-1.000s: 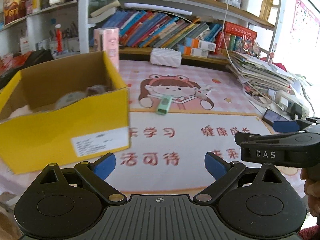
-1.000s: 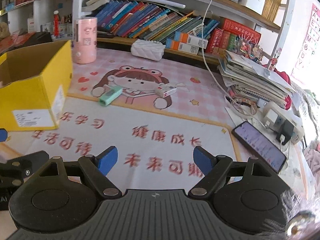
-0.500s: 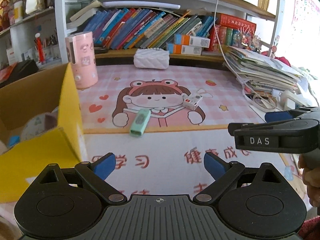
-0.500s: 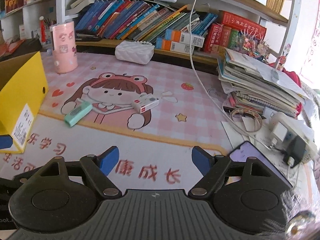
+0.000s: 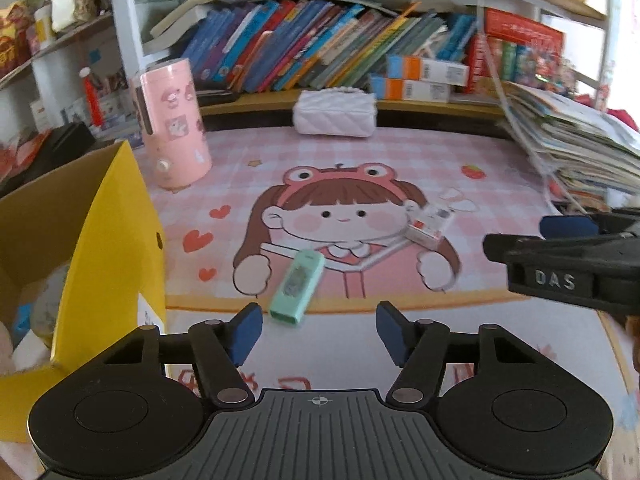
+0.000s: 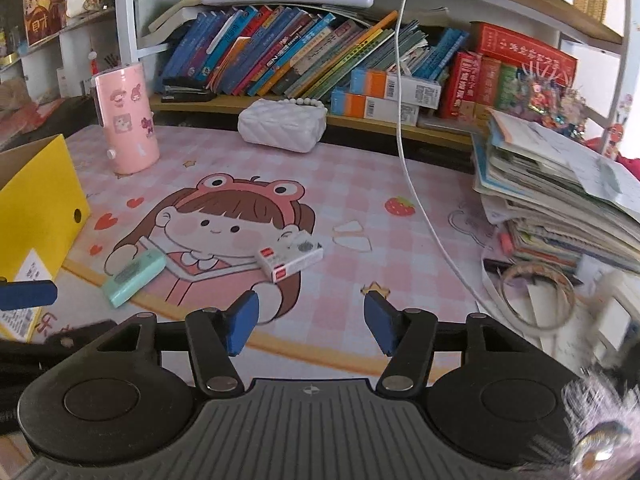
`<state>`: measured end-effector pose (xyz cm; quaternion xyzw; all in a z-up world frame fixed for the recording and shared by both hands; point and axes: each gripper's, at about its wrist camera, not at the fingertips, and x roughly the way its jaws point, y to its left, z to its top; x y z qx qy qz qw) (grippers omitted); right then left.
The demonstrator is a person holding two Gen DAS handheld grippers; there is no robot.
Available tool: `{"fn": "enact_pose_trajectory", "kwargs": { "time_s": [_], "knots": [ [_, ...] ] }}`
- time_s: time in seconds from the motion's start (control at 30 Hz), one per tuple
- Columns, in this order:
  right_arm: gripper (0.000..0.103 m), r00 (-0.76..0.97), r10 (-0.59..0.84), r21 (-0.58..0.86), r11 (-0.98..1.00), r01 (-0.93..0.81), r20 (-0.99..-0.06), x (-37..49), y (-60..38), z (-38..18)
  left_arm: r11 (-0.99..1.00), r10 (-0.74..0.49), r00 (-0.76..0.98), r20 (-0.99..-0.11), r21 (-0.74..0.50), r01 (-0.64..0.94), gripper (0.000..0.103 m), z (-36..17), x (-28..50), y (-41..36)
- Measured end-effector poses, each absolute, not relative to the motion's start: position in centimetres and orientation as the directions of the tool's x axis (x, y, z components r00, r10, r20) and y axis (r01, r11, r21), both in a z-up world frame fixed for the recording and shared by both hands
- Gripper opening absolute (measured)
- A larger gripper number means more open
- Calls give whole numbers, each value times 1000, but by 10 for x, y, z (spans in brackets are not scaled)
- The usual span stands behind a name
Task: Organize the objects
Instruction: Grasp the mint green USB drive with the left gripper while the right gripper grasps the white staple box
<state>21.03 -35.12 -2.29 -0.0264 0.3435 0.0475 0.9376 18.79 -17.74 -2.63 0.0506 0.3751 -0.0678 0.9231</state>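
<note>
A mint-green case (image 5: pixel 297 287) lies on the cartoon desk mat, just beyond my left gripper (image 5: pixel 319 332). The left jaws are closing with nothing between them. The same mint-green case (image 6: pixel 134 277) shows at the left of the right wrist view. A small white box with red marks (image 6: pixel 290 259) lies a little ahead of my right gripper (image 6: pixel 311 327), whose jaws are also closing on nothing. That white box (image 5: pixel 430 227) sits right of the left gripper, near the right gripper's finger (image 5: pixel 568 226). A yellow cardboard box (image 5: pixel 116 264) stands at the left with several items inside.
A pink cylinder (image 6: pixel 125 123) and a white quilted pouch (image 6: pixel 281 127) stand at the back of the mat. A stack of books and papers (image 6: pixel 560 196), a tape ring (image 6: pixel 538 297) and a white cable (image 6: pixel 416 184) crowd the right side. Bookshelves (image 6: pixel 304 52) line the back.
Both grippers moved forward over the mat, away from the yellow box; the green case and white box now lie close ahead. Both pairs of jaws have narrowed.
</note>
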Motion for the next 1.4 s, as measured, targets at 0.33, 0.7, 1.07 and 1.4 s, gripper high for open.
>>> {"fn": "enact_pose_trajectory", "kwargs": {
  "time_s": [0.33, 0.7, 1.07, 1.4],
  "knots": [
    [57, 743, 119, -21, 984, -176, -659, 259, -349, -39, 998, -25, 675, -737, 19, 58, 52, -48, 235, -175],
    [80, 710, 130, -35, 976, -213, -692, 300, -346, -63, 995, -46, 643, -765, 23, 99, 23, -64, 251, -176],
    [73, 672, 174, 24, 974, -227, -719, 318, -346, -77, 994, -107, 662, -742, -58, 94, 23, -40, 240, -164],
    [55, 669, 180, 85, 981, -173, -721, 309, -346, -69, 990, -138, 681, -719, -108, 87, 23, -23, 219, -151]
  ]
}}
